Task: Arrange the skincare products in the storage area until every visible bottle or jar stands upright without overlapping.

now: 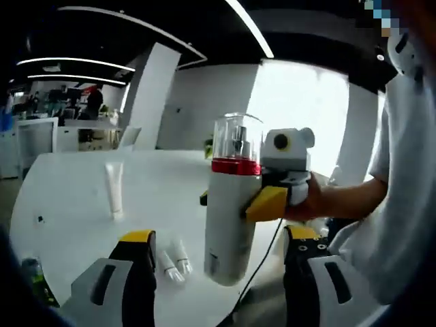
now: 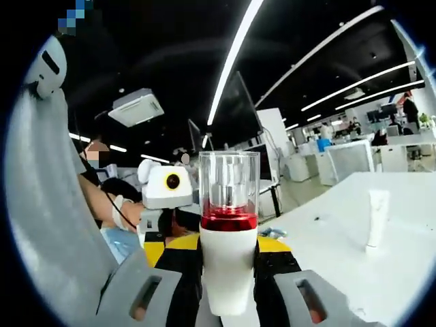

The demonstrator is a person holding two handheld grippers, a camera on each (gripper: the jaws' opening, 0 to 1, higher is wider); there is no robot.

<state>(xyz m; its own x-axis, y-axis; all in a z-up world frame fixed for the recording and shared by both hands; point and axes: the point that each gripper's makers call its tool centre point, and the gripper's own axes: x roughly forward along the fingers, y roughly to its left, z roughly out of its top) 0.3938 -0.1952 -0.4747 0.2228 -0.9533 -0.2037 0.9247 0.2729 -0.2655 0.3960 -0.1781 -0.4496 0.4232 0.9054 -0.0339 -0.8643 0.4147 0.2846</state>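
One bottle (image 1: 230, 218) clenched in my right gripper (image 1: 267, 203) (left gripper (image 1: 218, 272) released): lower it upright, five o'clock of the tube (image 1: 114, 187).

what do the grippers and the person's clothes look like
Both grippers have grey jaws with dark slots and yellow-and-black tips: the left gripper and the right gripper. A thin black cable hangs below the right one. The person wears a light grey short sleeve.

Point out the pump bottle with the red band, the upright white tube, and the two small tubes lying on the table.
pump bottle (image 1: 230, 225), left gripper view, white body.
white tube (image 2: 376, 218), right gripper view, mid-body.
small tubes (image 1: 175, 263), left gripper view, between their bodies.
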